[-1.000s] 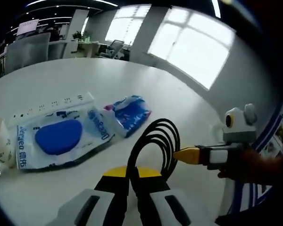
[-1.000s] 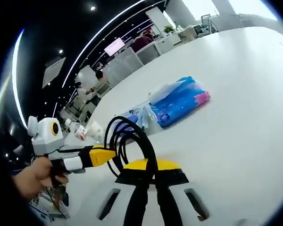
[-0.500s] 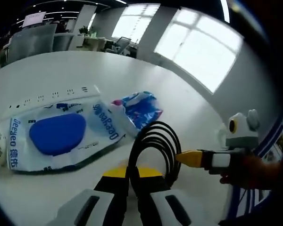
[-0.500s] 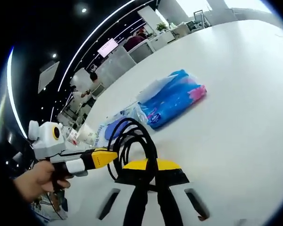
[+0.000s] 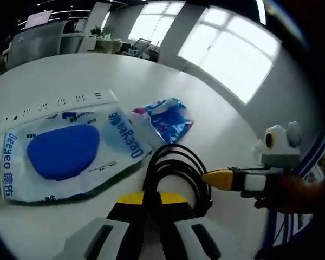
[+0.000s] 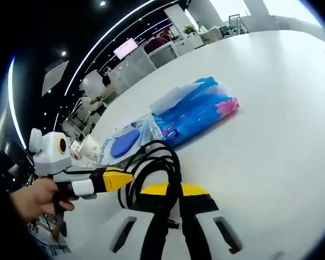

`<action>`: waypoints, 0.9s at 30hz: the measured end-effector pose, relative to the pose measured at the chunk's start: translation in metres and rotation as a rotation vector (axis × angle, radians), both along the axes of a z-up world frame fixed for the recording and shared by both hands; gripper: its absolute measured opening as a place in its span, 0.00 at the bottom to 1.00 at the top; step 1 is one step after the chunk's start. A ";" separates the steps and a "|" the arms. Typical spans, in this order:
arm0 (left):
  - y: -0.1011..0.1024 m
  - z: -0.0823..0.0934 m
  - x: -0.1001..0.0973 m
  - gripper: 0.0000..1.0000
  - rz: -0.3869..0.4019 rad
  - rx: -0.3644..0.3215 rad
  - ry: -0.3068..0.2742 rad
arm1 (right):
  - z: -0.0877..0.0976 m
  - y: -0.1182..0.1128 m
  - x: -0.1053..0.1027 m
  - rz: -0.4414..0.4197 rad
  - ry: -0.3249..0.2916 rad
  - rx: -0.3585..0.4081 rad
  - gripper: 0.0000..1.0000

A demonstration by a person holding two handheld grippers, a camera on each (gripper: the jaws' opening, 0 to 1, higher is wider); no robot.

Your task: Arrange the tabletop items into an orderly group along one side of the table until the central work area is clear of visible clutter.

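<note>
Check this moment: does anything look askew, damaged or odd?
One oddity: both grippers, left and right, clamp the same coiled black cable. The wipes pack and blue pouch lie flat and look intact.

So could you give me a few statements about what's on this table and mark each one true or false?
1. A coil of black cable is clamped between the left gripper's jaws. True.
2. The right gripper is open and holds nothing. False: it is shut on the same black cable.
3. A wipes pack with a blue oval lid lies flat on the white table. True.
4. The small blue packet lies far off, apart from the wipes pack. False: it lies right beside it.
5. A white power strip lies along the wipes pack's far edge. True.
</note>
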State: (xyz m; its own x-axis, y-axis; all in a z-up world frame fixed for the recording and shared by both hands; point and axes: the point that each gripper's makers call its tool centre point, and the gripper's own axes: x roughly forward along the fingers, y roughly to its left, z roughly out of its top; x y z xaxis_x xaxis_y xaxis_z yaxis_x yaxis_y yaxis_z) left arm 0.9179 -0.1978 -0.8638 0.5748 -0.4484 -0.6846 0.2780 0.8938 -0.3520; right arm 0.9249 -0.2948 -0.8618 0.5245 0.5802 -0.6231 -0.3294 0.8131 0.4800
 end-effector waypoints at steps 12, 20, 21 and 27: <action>0.000 0.007 -0.004 0.09 -0.067 0.087 -0.064 | 0.002 -0.007 -0.001 0.118 -0.137 -0.114 0.26; 0.005 0.028 -0.018 0.23 -0.047 0.104 -0.141 | 0.018 -0.010 -0.008 0.219 -0.237 -0.179 0.47; 0.004 0.031 -0.021 0.23 -0.049 0.098 -0.150 | 0.019 -0.010 -0.010 0.227 -0.244 -0.183 0.47; 0.018 0.054 -0.041 0.37 -0.049 0.132 -0.223 | 0.040 -0.015 -0.021 0.272 -0.338 -0.211 0.51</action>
